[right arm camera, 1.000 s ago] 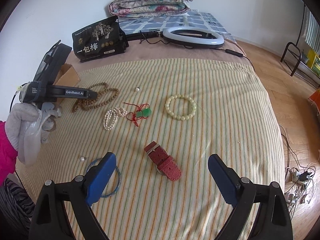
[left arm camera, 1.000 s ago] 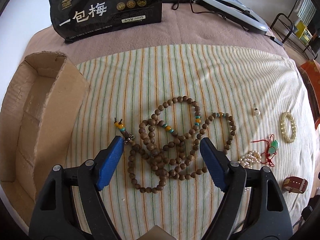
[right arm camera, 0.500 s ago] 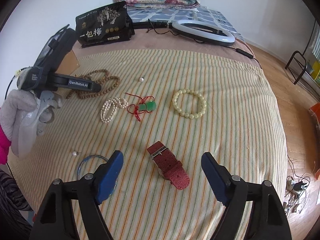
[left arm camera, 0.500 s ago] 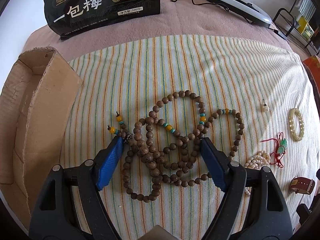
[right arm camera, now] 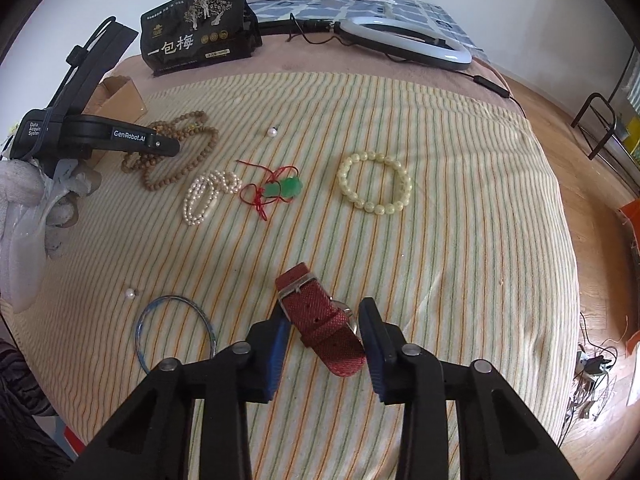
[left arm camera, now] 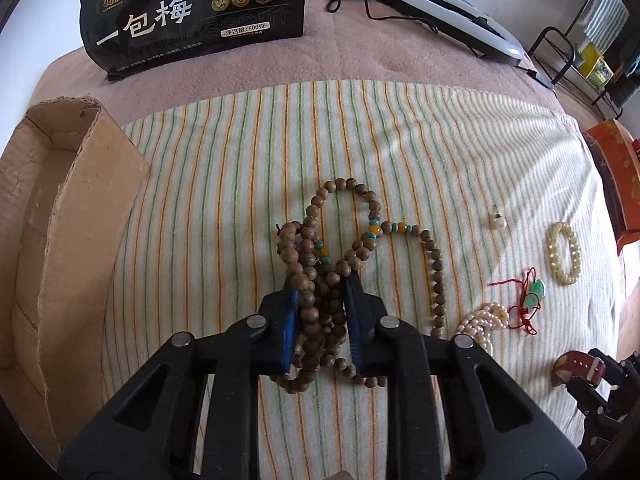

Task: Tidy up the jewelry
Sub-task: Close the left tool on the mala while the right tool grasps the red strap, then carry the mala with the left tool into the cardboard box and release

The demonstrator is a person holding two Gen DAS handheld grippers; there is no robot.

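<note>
Claws closing: L claw (left arm camera: 322, 312) pinching wooden beads (left arm camera: 320, 276), R claw (right arm camera: 324, 332) round red strap (right arm camera: 320, 320).

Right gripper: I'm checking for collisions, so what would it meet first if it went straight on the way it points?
Most likely the red watch strap, already lying between the closing jaws of the right gripper, with the striped cloth just beneath.

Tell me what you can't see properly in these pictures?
- Wooden bead necklace: left wrist view, the left gripper, jaws closing on the bunch, hides the middle.
- Red watch strap: right wrist view, the closing right gripper covers its far end.
- Cardboard box: picture edge cuts it off.
</note>
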